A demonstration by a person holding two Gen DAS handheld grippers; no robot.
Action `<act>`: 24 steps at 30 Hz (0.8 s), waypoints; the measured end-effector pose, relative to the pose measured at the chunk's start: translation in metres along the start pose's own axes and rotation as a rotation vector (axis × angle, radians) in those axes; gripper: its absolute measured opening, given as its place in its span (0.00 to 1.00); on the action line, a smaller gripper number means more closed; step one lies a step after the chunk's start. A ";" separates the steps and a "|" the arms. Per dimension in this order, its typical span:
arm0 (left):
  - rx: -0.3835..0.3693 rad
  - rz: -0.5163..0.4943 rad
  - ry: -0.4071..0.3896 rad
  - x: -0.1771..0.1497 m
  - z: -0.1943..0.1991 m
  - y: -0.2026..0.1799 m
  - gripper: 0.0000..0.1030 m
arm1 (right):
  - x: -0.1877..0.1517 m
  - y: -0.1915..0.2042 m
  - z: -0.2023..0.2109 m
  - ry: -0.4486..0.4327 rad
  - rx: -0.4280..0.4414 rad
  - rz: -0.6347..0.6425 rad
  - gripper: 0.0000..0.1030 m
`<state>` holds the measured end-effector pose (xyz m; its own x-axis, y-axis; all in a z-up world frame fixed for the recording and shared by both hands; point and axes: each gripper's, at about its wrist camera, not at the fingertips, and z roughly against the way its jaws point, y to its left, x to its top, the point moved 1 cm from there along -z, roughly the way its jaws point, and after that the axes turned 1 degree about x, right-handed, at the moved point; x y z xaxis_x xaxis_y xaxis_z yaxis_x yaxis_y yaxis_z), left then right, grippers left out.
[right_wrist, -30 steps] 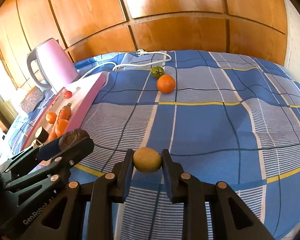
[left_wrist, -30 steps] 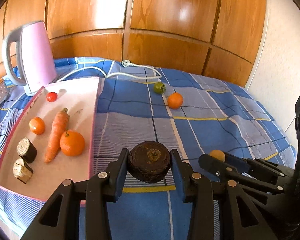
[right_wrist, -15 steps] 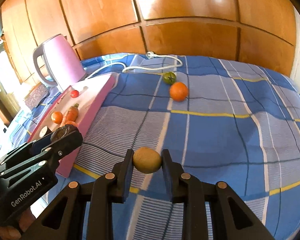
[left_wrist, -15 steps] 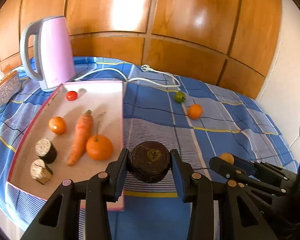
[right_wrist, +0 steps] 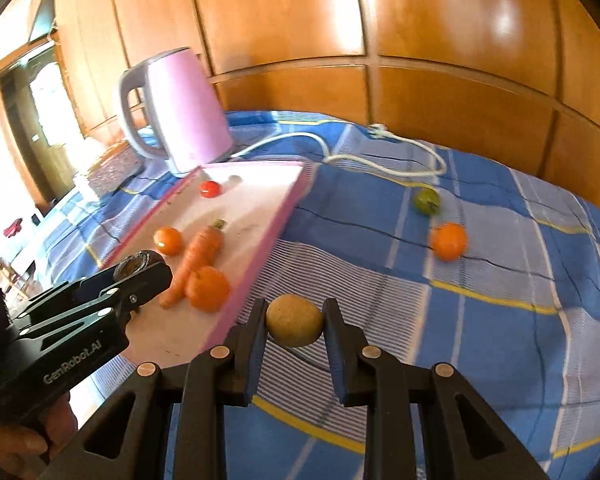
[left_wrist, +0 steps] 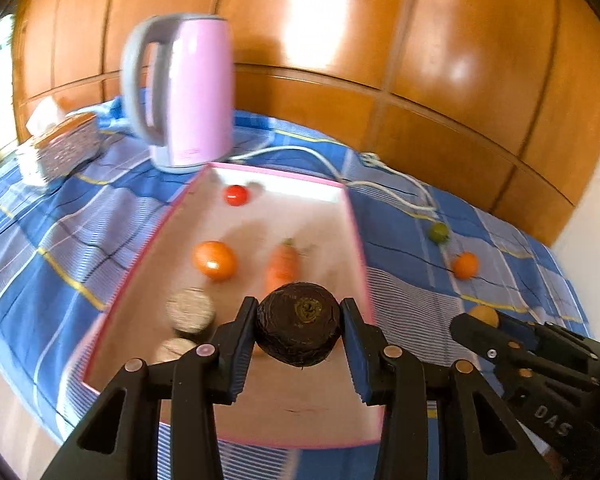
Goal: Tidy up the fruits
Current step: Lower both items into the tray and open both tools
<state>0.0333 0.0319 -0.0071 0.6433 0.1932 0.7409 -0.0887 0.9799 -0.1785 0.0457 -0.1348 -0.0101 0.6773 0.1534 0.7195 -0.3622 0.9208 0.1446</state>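
My left gripper [left_wrist: 300, 326] is shut on a dark round beet-like piece [left_wrist: 299, 323] and holds it above the near part of the pink tray [left_wrist: 356, 240]. The tray holds a carrot [left_wrist: 282, 266], an orange tomato [left_wrist: 214, 260], a small red tomato [left_wrist: 236, 195] and two dark cut chunks [left_wrist: 190, 310]. My right gripper [right_wrist: 295, 322] is shut on a brown kiwi [right_wrist: 295, 320], above the blue cloth just right of the tray [right_wrist: 272, 232]. An orange [right_wrist: 207, 288] lies in the tray. A mandarin [right_wrist: 448, 241] and a green tomato [right_wrist: 427, 200] lie on the cloth.
A pink kettle [left_wrist: 184, 92] stands behind the tray, its white cord [left_wrist: 380, 184] trailing across the blue checked cloth [left_wrist: 420, 264]. A silver box [left_wrist: 60, 144] sits at the far left. Wooden panels [left_wrist: 380, 60] close the back. The table edge is near on the left.
Both grippers have moved left with their loads. The left gripper now hangs over the tray; the right gripper has come up beside the tray's right edge.
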 end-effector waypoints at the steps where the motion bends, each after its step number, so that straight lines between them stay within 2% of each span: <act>1: 0.008 0.013 -0.002 0.002 -0.001 0.007 0.40 | 0.003 0.005 -0.003 0.004 0.012 0.007 0.27; 11: 0.012 0.051 -0.007 0.020 -0.014 0.033 0.40 | 0.032 0.036 -0.030 0.022 0.069 0.045 0.27; 17: 0.004 0.052 0.014 0.023 -0.026 0.032 0.41 | 0.056 0.039 -0.051 0.039 0.099 -0.005 0.27; 24: 0.015 0.040 0.020 0.021 -0.029 0.031 0.42 | 0.056 0.043 -0.071 0.072 0.093 -0.028 0.32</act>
<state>0.0662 0.0650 -0.0163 0.6539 0.2310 0.7205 -0.1255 0.9722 -0.1977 0.1131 -0.0613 -0.0118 0.7309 0.1566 0.6643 -0.3982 0.8883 0.2288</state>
